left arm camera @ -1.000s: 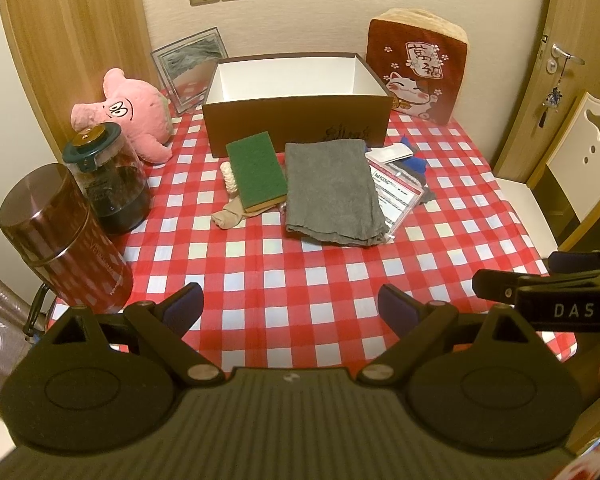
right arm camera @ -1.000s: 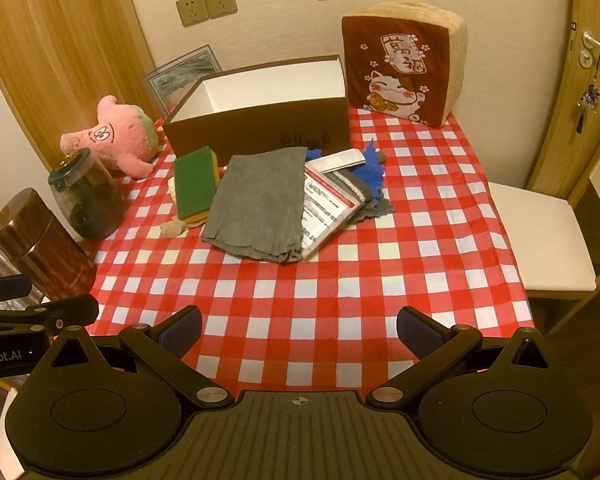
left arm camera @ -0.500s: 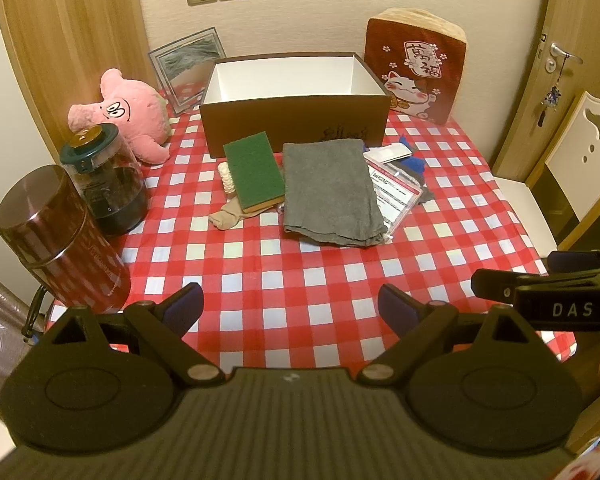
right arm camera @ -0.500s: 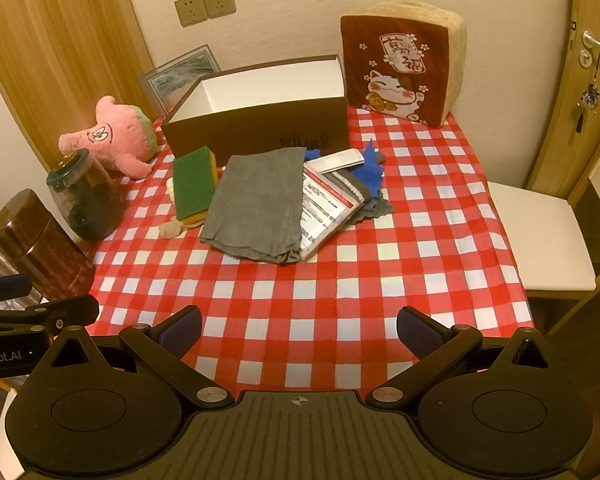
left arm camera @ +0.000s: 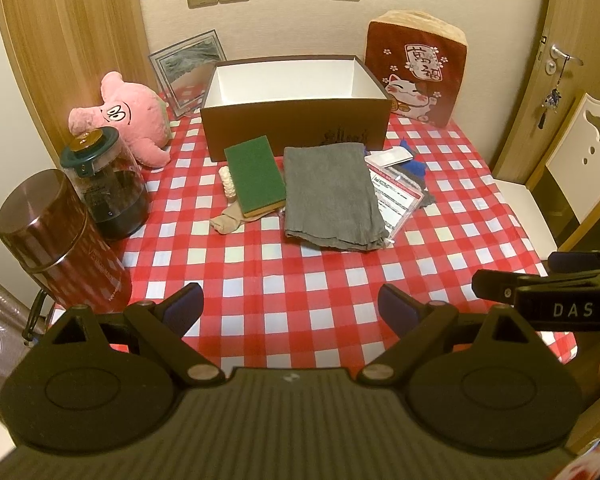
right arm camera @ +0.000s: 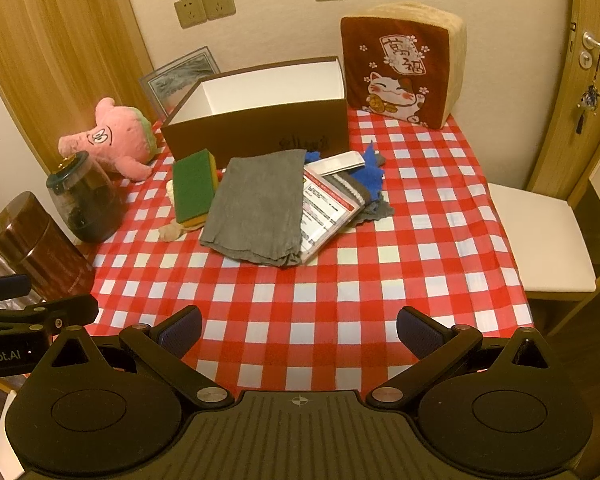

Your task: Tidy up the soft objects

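Two black grippers held over the near edge of a worktop (left arm camera: 284,276) covered in red-and-white checked cloth. Left gripper (left arm camera: 290,306) with fingers spread wide, blue-padded fingertips (left arm camera: 186,306) far apart, nothing between them. Right gripper (right arm camera: 298,326) likewise wide open and empty, blue pads (right arm camera: 418,330) clear of the cloth. Each gripper visible at the edge of the other's view, side by side and apart.

Near the middle of the worktop, a loose cluster of soft things: a folded grey cloth (left arm camera: 330,196) lying flat, overlapping a clear plastic packet with a red-and-white printed label (right arm camera: 326,212). Just left of the grey cloth, a green-topped yellow sponge (left arm camera: 256,176), resting partly on a beige stocking (left arm camera: 230,222) and a cream knitted piece (left arm camera: 228,184). Right of the cloth, a crumpled blue fabric (right arm camera: 370,174) and a grey ribbed sock (right arm camera: 354,188) under a white flat package (right arm camera: 338,162).

Directly behind the cluster, an open brown cardboard box with white interior (left arm camera: 296,130), empty inside as far as visible. Pink plush pig (left arm camera: 128,120) at the left, a dark-red lucky-cat cushion (right arm camera: 400,68) upright against the wall at the right. Front left: a green-lidded clear jar (left arm camera: 104,188) and a brown cylindrical canister (left arm camera: 56,240). A framed picture (left arm camera: 188,66) leaning on the wall behind the box.
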`<state>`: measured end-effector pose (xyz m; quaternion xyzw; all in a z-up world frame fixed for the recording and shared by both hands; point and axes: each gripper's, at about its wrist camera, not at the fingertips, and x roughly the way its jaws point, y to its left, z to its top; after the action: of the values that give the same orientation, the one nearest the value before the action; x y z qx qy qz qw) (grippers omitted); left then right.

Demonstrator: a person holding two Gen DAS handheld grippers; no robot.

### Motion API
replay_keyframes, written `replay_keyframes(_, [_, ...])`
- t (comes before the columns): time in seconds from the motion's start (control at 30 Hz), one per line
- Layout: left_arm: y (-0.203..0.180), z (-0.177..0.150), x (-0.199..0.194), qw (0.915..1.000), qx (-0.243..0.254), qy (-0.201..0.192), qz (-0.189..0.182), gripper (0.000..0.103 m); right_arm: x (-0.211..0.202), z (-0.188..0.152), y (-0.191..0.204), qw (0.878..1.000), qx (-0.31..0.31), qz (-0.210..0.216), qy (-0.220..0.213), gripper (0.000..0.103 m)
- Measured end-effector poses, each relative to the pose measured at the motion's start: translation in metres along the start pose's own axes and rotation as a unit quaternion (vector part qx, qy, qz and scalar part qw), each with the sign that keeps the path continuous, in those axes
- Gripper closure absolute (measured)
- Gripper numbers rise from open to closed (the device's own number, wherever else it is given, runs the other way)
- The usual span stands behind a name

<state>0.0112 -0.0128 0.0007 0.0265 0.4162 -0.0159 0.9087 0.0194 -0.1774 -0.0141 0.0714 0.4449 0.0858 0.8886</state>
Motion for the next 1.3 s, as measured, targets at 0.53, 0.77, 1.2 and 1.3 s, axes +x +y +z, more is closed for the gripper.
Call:
replay_keyframes(0.53, [0.000,0.000,0.002,1.0000,-0.001,-0.001,-0.001,0.010,0.004,0.004,-0.004,1.000,0.006,0.009,-0.008,0.000])
replay_keyframes(0.77, [-0.003,0.008,0.010,1.0000,-0.004,-0.007,0.001,0.010,0.009,0.014,-0.021,0.999,0.015,0.024,-0.029,0.000])
replay_keyframes(1.2, [-0.010,0.014,0.035,0.9988,-0.029,0.005,0.040,0.010,0.035,0.021,-0.050,0.997,-0.013,0.072,-0.037,0.000])
replay_keyframes(1.3, [-0.012,0.011,0.040,0.9981,-0.037,0.009,0.048,0.010,0.041,0.020,-0.055,0.996,-0.015,0.080,-0.031,0.000])
